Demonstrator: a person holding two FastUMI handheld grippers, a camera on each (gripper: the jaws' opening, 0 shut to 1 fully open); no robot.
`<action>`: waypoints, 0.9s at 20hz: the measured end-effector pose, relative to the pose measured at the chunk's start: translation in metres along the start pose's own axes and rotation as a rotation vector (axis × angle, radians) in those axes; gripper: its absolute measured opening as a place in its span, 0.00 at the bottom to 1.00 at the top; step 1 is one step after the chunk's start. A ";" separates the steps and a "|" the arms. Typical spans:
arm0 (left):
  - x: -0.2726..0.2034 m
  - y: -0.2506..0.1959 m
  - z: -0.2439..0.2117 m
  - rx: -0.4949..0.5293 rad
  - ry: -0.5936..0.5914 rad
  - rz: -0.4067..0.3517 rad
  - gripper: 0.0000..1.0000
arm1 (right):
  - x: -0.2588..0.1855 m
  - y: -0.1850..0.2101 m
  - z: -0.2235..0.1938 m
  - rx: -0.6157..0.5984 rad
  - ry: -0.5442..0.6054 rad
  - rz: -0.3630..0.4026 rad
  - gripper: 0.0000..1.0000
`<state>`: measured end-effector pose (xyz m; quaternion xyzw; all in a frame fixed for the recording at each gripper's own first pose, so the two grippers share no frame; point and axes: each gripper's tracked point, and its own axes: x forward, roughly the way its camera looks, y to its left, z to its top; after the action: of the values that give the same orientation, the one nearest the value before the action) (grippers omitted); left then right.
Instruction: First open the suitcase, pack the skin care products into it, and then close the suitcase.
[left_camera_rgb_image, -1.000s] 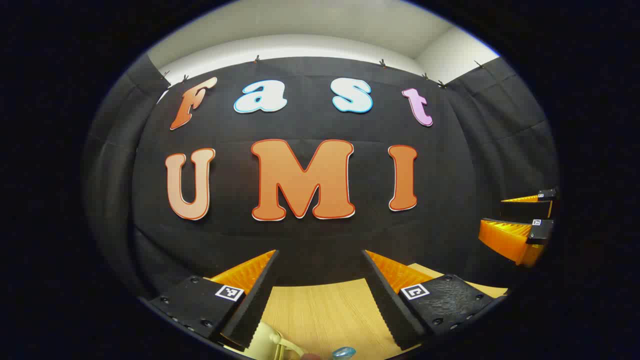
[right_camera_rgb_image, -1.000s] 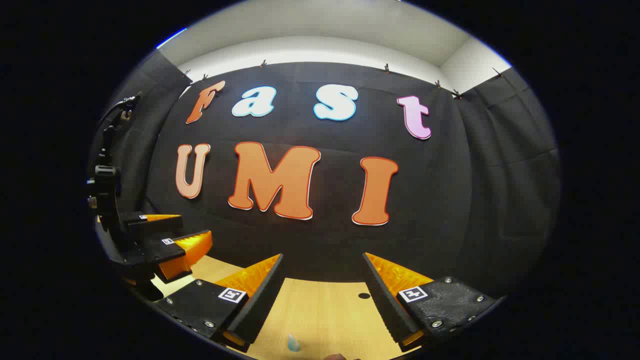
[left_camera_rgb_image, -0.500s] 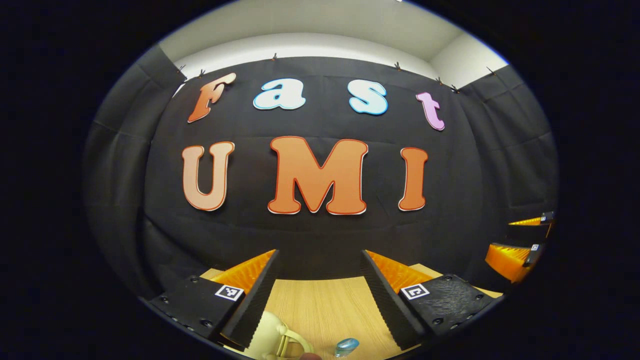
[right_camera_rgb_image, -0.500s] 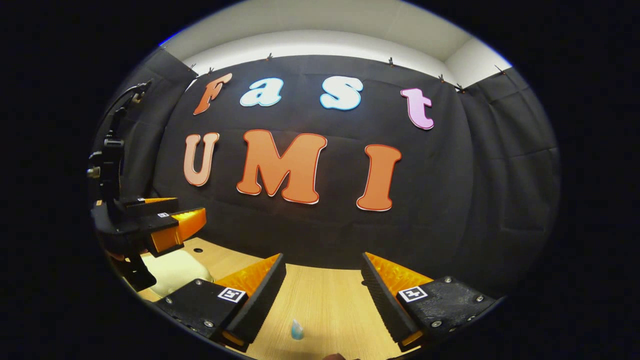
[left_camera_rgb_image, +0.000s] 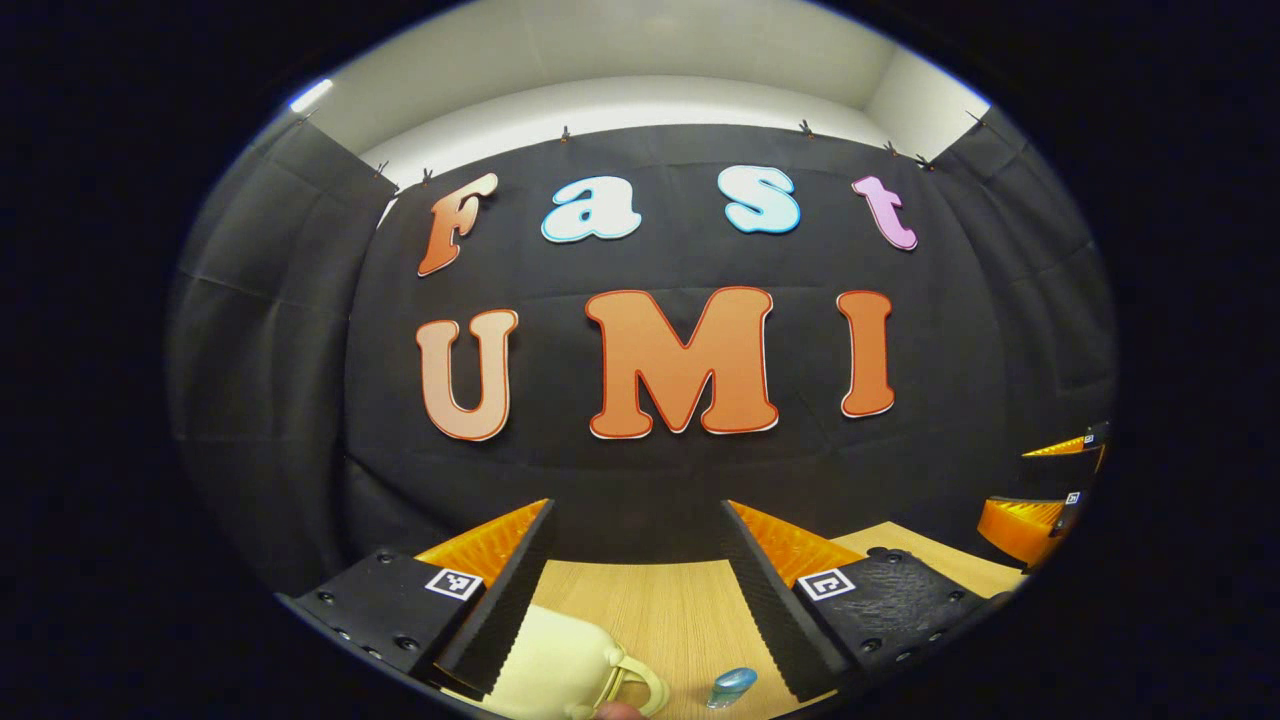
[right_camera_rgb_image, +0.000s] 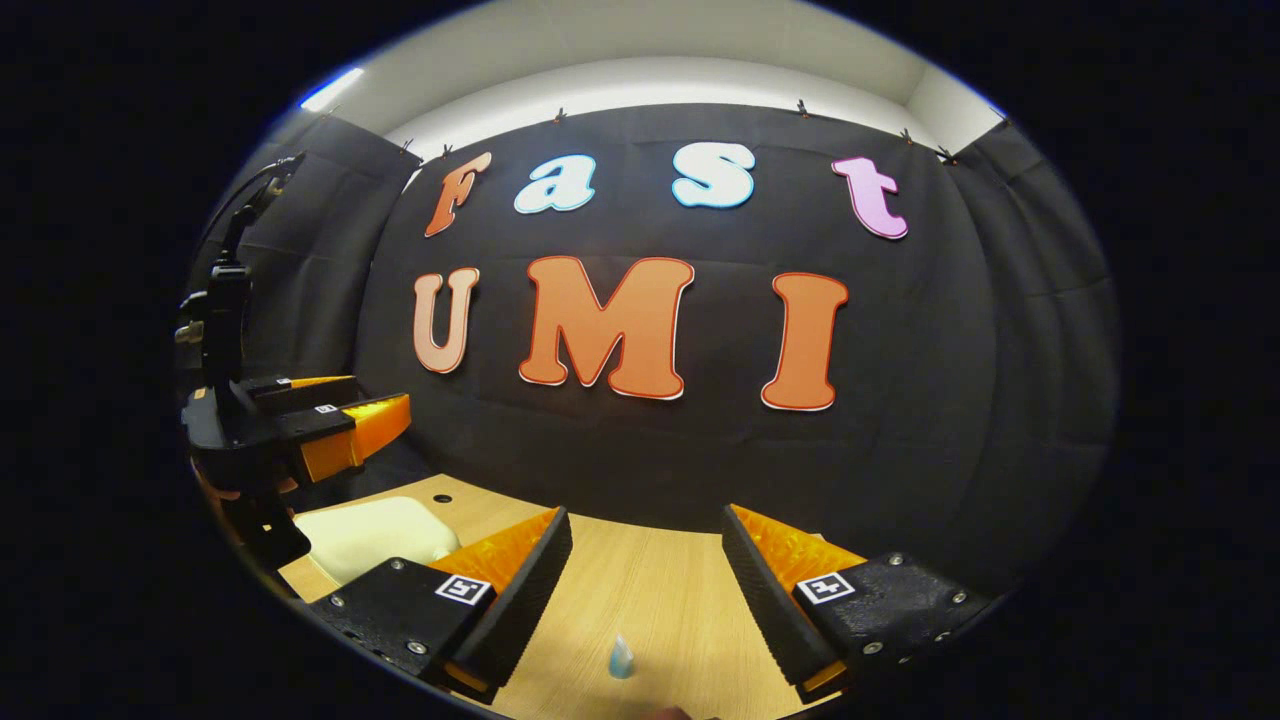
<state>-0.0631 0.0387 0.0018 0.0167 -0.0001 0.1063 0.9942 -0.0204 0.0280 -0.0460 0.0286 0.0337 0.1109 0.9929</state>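
Observation:
A cream suitcase (left_camera_rgb_image: 560, 665) with a loop handle lies shut on the wooden table, low in the left gripper view, just under my left gripper (left_camera_rgb_image: 640, 525). That gripper is open and holds nothing. A small blue-capped bottle (left_camera_rgb_image: 733, 686) lies right of the suitcase handle. In the right gripper view the suitcase (right_camera_rgb_image: 375, 535) sits at lower left, the little blue bottle (right_camera_rgb_image: 621, 659) stands near the bottom edge, and my right gripper (right_camera_rgb_image: 645, 530) is open above the table. The left gripper (right_camera_rgb_image: 330, 425) hovers over the suitcase there. The right gripper (left_camera_rgb_image: 1040, 490) shows at the far right of the left gripper view.
The wooden table (right_camera_rgb_image: 660, 600) runs back to the black cloth wall (right_camera_rgb_image: 650, 450). A small dark hole (right_camera_rgb_image: 441, 497) marks the tabletop behind the suitcase.
Both views have tilted down and shifted, so more of the table, the suitcase and the blue bottle show. Both grippers stay open.

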 end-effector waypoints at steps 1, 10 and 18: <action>-0.001 0.001 -0.003 0.009 0.003 0.001 0.99 | 0.000 -0.001 -0.003 -0.002 0.005 0.006 0.95; -0.018 0.004 -0.067 0.246 0.127 0.004 0.98 | 0.006 -0.038 -0.011 -0.028 0.009 0.005 0.95; -0.035 -0.010 -0.131 0.459 0.238 -0.041 0.98 | 0.007 -0.055 -0.016 -0.034 -0.005 0.043 0.95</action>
<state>-0.0955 0.0261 -0.1295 0.2292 0.1411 0.0844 0.9594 -0.0029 -0.0233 -0.0658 0.0129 0.0289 0.1329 0.9906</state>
